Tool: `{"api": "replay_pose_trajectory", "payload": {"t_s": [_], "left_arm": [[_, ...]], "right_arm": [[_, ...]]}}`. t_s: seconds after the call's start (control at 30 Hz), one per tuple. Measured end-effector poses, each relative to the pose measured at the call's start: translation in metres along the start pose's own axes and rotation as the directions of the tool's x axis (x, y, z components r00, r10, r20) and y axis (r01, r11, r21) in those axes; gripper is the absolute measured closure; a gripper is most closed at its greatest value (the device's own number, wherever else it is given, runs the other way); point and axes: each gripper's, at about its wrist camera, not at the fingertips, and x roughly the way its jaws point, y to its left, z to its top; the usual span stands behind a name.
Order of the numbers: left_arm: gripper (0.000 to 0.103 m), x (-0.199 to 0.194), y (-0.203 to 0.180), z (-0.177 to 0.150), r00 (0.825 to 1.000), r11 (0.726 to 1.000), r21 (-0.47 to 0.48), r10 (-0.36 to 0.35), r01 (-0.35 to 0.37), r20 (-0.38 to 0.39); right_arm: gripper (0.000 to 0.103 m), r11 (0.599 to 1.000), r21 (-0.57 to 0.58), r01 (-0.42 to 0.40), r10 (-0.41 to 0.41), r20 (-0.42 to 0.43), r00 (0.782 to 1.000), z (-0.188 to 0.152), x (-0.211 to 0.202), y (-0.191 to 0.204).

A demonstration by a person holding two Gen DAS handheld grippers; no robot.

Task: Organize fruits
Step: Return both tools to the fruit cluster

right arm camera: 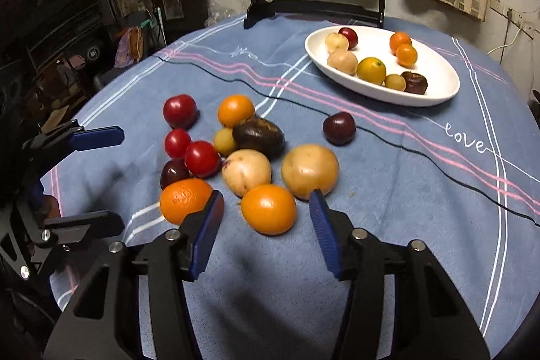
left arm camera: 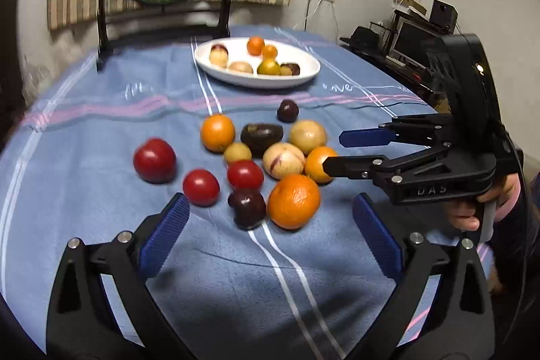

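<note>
While the white oval plate [right arm camera: 381,91] already holds several fruits, the loose pile sits near it on the blue cloth [right arm camera: 388,191]. Both tongs gape empty — the right gripper [right arm camera: 266,218] brackets an orange [right arm camera: 269,209] without touching, the left gripper [left arm camera: 270,225] wider — likely readying picks.

one white dish [right arm camera: 449,90], seven fruits in it, twelve loose fruits on the blue cloth [right arm camera: 405,225], two grippers

A matt, soft blue tablecloth [right arm camera: 388,191] lies under the glossy white plate [right arm camera: 438,80]. Beside that plate, red fruits [right arm camera: 201,158] shine smooth; the orange [right arm camera: 184,199] looks dimpled.
</note>
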Motion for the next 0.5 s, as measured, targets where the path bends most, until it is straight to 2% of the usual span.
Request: {"api": "replay_pose_trajectory", "payload": {"t_s": [0.3,0.5], "left_arm": [[0.004,0.001,-0.004,0.0,1.0,1.0,0.013,-0.005,0.005,-0.011],[0.004,0.0,-0.005,0.0,1.0,1.0,0.019,-0.006,0.006,-0.009]], "right_arm": [[0.058,1.0,0.021,-0.012,0.013,-0.057,0.998,-0.008,0.014,0.001],[0.06,1.0,0.026,-0.011,0.013,-0.051,0.999,-0.008,0.018,-0.001]]}}
